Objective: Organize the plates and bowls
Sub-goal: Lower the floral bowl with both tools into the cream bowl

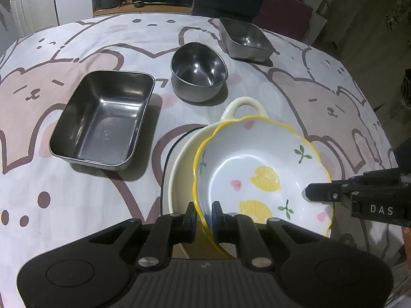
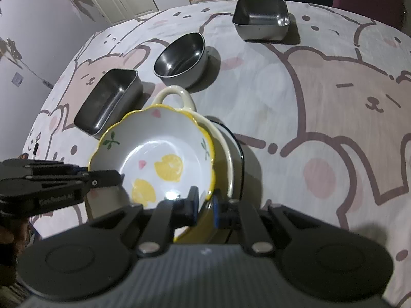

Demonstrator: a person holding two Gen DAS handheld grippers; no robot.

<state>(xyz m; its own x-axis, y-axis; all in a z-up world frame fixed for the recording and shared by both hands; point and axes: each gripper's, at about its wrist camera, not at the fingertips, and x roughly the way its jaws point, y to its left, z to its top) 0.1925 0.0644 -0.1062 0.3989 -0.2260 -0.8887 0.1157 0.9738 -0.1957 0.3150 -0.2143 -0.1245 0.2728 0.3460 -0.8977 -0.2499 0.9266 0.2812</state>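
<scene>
A white scalloped bowl point(image 1: 257, 154) point(image 2: 159, 143) with a yellow rim and lemon print sits tilted inside a cream handled dish point(image 1: 179, 177) point(image 2: 174, 91). That dish rests on a dark-rimmed plate point(image 1: 162, 179) point(image 2: 239, 154). My left gripper point(image 1: 204, 215) is shut on the bowl's near rim, one finger inside and one outside. My right gripper point(image 2: 205, 202) is shut on the opposite rim in the same way. Each wrist view shows the other gripper at the far rim: the right gripper point(image 1: 321, 192) and the left gripper point(image 2: 108, 178). Whether the bowl touches the dish I cannot tell.
On the bear-print tablecloth stand a rectangular steel tray point(image 1: 102, 118) point(image 2: 108, 102), a round steel bowl point(image 1: 197, 71) point(image 2: 179, 56) and a small square steel container point(image 1: 246, 38) point(image 2: 262, 18). Chairs and cabinets lie beyond the table's far edge.
</scene>
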